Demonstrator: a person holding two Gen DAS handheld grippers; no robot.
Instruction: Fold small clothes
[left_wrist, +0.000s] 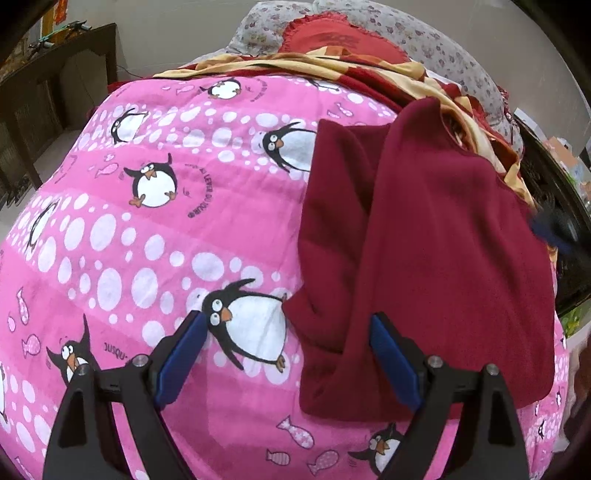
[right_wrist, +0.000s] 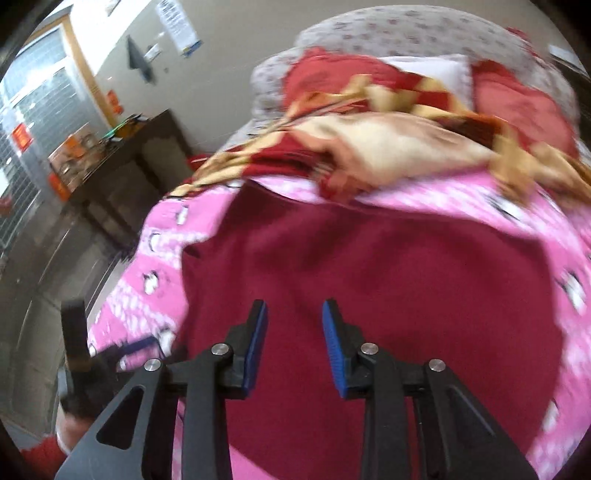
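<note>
A maroon garment (left_wrist: 424, 258) lies partly folded on a pink penguin blanket (left_wrist: 129, 240), with one layer lapped over another. My left gripper (left_wrist: 288, 332) is open and empty, its fingers straddling the garment's left edge near the front. In the right wrist view, which is blurred, the same maroon garment (right_wrist: 369, 277) spreads over the pink blanket (right_wrist: 155, 295). My right gripper (right_wrist: 294, 325) is open and empty, just above the garment's middle. The left gripper (right_wrist: 110, 350) shows as a dark blur at the lower left.
A red and cream blanket (left_wrist: 332, 66) is heaped at the far end, with a red cushion (left_wrist: 332, 37) and floral pillows (left_wrist: 424, 37) behind it. A dark wooden cabinet (left_wrist: 55, 92) stands left of the bed. Dark furniture (left_wrist: 554, 221) stands at the right.
</note>
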